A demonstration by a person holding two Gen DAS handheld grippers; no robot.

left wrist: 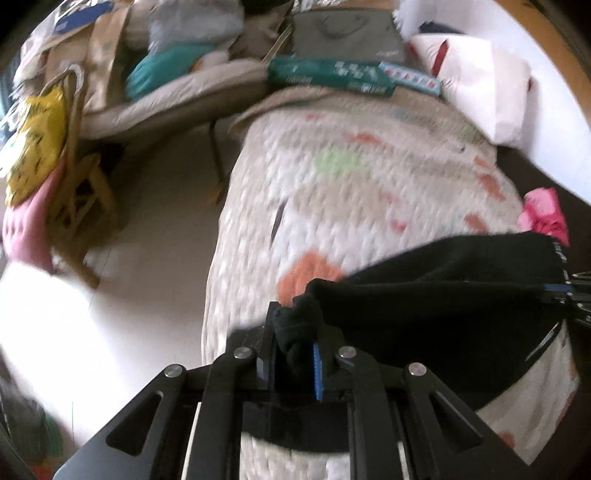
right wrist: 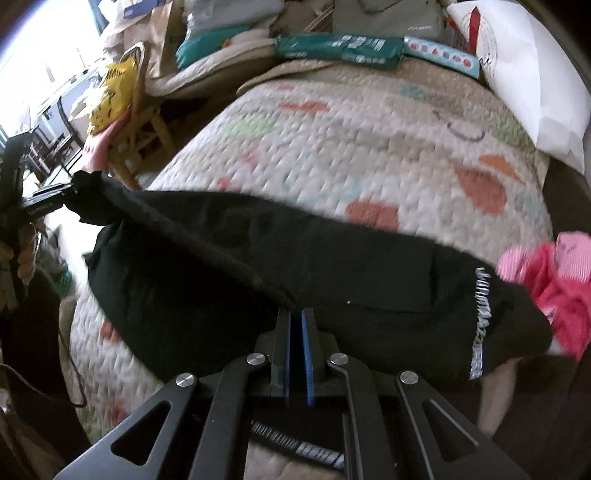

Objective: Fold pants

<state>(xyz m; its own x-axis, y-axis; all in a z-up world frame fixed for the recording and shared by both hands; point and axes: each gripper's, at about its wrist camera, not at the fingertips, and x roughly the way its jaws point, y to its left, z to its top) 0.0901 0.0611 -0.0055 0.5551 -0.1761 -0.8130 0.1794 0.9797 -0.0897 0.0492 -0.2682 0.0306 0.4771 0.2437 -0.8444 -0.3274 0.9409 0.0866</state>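
Two long flat boxes, a teal box (right wrist: pixel 338 48) and a pale box (right wrist: pixel 441 55), lie end to end along the far edge of the quilt (right wrist: pixel 369 147), with a white pillow (right wrist: pixel 532 77) at the far right corner and a grey bag (right wrist: pixel 388 14) behind them. A pink cloth (right wrist: pixel 550 284) is bunched at the quilt's right side, touching the black pants (right wrist: pixel 295 266). Off the left edge stands a wooden chair (left wrist: pixel 79 206) draped with a yellow bag (left wrist: pixel 35 144) and a pink garment; the floor (left wrist: pixel 155 206) beside it is bare and brightly lit. Both views are motion-blurred.

The pants hang stretched across the near part of the quilt. The left gripper (left wrist: pixel 295 354) has its fingers pinched on a bunched black corner of the cloth, which fills the gap between its pads. The right gripper (right wrist: pixel 295 343) has its fingers pressed nearly together on the pants' near edge, where a ridge of fabric runs into them. In the right view the left gripper (right wrist: pixel 55 201) shows at far left, holding the other end.

The pants' long axis runs left to right between the grippers, across the quilt's width. A white-lettered stripe (right wrist: pixel 480 325) runs down the right-hand end.
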